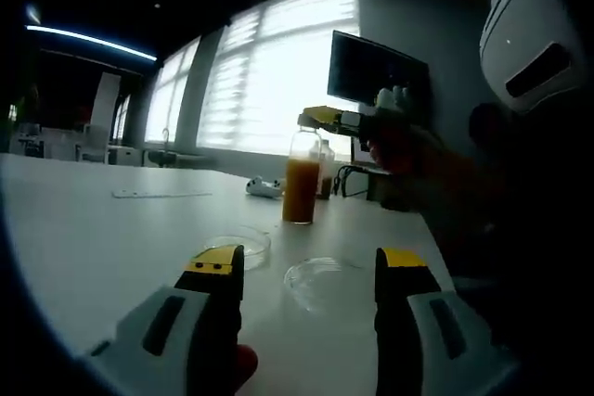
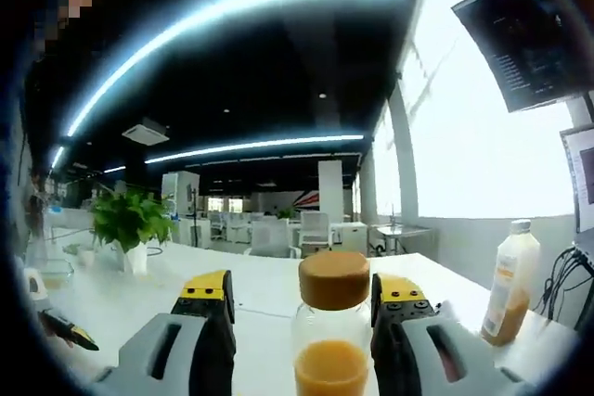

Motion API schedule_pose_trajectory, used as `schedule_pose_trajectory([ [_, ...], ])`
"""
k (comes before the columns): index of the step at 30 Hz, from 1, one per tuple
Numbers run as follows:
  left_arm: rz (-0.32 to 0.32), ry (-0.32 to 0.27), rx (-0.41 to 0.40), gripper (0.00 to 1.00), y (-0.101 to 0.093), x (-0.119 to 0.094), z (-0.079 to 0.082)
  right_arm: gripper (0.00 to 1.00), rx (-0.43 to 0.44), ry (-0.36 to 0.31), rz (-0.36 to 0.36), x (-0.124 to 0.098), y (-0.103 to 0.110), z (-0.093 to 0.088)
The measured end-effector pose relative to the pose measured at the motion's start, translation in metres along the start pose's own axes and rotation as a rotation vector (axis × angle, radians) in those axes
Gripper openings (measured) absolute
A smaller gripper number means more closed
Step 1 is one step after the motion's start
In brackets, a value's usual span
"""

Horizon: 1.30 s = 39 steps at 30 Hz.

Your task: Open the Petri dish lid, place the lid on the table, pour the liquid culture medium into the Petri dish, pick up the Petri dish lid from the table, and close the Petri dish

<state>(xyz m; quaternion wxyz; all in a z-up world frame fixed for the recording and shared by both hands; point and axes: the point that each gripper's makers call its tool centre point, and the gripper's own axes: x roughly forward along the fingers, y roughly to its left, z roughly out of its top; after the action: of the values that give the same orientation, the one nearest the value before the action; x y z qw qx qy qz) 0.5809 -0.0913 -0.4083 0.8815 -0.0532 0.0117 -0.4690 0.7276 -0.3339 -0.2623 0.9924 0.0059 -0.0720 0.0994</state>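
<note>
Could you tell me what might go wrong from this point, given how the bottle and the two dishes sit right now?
1. The bottle of orange liquid stands between the right gripper's open jaws with its cap on; a loose or off-centre grip could tip it.
2. Two clear dish pieces lie close in front of the open left gripper; being transparent, they are easy to knock or misjudge.

Open-plan office or lab workspace. Long ceiling light strips glowing overhead; large blinded windows letting in daylight. White tables and chairs standing in rows further back. Wall monitor hanging beside windows. Potted plant sitting on table.
</note>
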Motion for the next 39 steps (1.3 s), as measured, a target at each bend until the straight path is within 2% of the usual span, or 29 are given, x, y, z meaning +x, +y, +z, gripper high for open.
schedule_pose_trajectory([
  [3,0.002,-0.003,-0.007,0.48,0.001,0.0,0.001,0.46,-0.079,-0.005,-0.042,0.004,-0.008,0.002],
  [5,0.002,-0.004,-0.01,0.48,0.001,0.0,0.001,0.44,-0.046,-0.015,-0.043,0.007,-0.009,0.004],
  [10,-0.002,-0.002,-0.016,0.48,0.001,0.001,0.0,0.41,-0.034,0.009,-0.052,0.008,-0.014,0.001],
  [14,0.0,-0.005,-0.02,0.47,0.002,0.0,0.001,0.32,-0.035,0.012,-0.063,0.007,-0.016,0.002],
  [16,-0.001,-0.004,-0.02,0.47,0.002,0.0,0.0,0.32,-0.061,0.015,-0.062,0.008,-0.015,0.001],
  [28,0.002,0.002,-0.018,0.47,0.002,0.001,-0.001,0.27,-0.075,0.024,-0.067,0.008,-0.018,0.001],
  [35,0.002,0.002,-0.018,0.47,0.002,0.001,-0.001,0.27,-0.023,0.033,-0.059,0.007,-0.019,0.001],
  [39,0.001,0.0,-0.018,0.46,0.002,0.001,0.0,0.26,-0.056,0.037,-0.056,0.007,-0.018,0.001],
])
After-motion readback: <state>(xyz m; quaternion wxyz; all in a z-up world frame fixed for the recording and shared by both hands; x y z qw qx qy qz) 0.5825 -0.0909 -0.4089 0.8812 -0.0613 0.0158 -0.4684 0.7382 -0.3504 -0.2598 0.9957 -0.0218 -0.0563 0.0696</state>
